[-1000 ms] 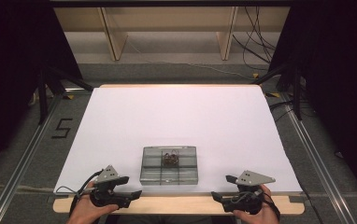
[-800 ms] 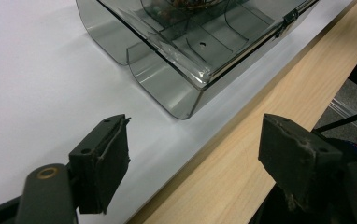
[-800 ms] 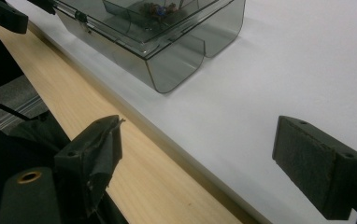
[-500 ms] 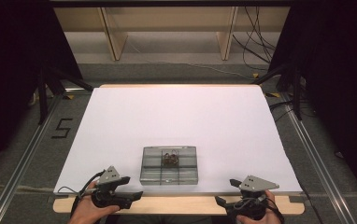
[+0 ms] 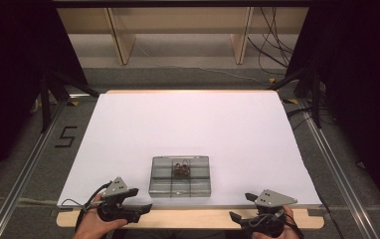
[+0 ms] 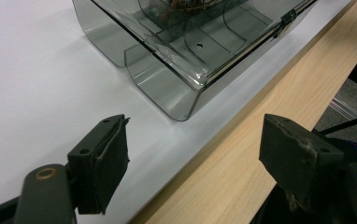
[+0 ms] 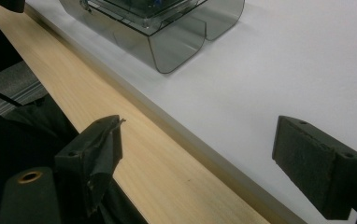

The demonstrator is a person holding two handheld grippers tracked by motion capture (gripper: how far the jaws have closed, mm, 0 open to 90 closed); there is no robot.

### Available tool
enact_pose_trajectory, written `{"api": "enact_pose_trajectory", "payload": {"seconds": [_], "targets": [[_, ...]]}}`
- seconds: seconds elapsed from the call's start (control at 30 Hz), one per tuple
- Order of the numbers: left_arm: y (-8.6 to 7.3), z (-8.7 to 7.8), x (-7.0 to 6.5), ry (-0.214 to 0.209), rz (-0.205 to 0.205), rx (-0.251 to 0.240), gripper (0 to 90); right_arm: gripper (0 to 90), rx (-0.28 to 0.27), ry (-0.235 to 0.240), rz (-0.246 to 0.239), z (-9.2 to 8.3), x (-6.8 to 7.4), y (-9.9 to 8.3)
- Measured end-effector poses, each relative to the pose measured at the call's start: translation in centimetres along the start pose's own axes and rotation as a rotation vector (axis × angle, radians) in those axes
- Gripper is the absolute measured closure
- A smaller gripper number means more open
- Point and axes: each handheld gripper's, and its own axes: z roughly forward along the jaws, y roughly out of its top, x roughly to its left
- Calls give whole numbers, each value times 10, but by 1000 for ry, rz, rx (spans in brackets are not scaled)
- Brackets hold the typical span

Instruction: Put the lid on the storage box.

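A clear smoky box (image 5: 180, 176) with a grid of compartments sits on the white sheet (image 5: 193, 124) of the desk (image 5: 193, 218), near the middle of the front edge. Its lid is down, with a small black clasp (image 6: 285, 19) on the side that faces the front. A tangle of small brown things (image 5: 180, 170) lies in the middle compartment of the back row; what they are is too small to tell.

The left tongs (image 5: 141, 208) hover over the wooden front strip of the desk, toward the front left corner, held in a hand (image 5: 96, 224) that comes up from below. In the left gripper view the jaws stand spread wide, with nothing between them, and the box's near corner lies just ahead, apart from both pads (image 6: 101, 165).

The right tongs (image 5: 237, 217) hover at the front edge too, toward the front right corner, pointing left toward the box. In the right gripper view the jaws are spread wide and empty, one over the wood, the other over the white sheet, with the box farther off.
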Motion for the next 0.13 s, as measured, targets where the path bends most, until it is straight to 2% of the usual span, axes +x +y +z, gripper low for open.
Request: {"api": "enact_pose_trajectory", "payload": {"seconds": [0.03,0.1,0.13], "targets": [[0,0,0,1,5,7,231,171,2,-8,7,0,1,0],[0,0,0,4,1,3,231,170,9,-7,-9,0,0,0],[0,1,0,8,-17,7,231,171,1,-5,-32,0,-2,0]]}}
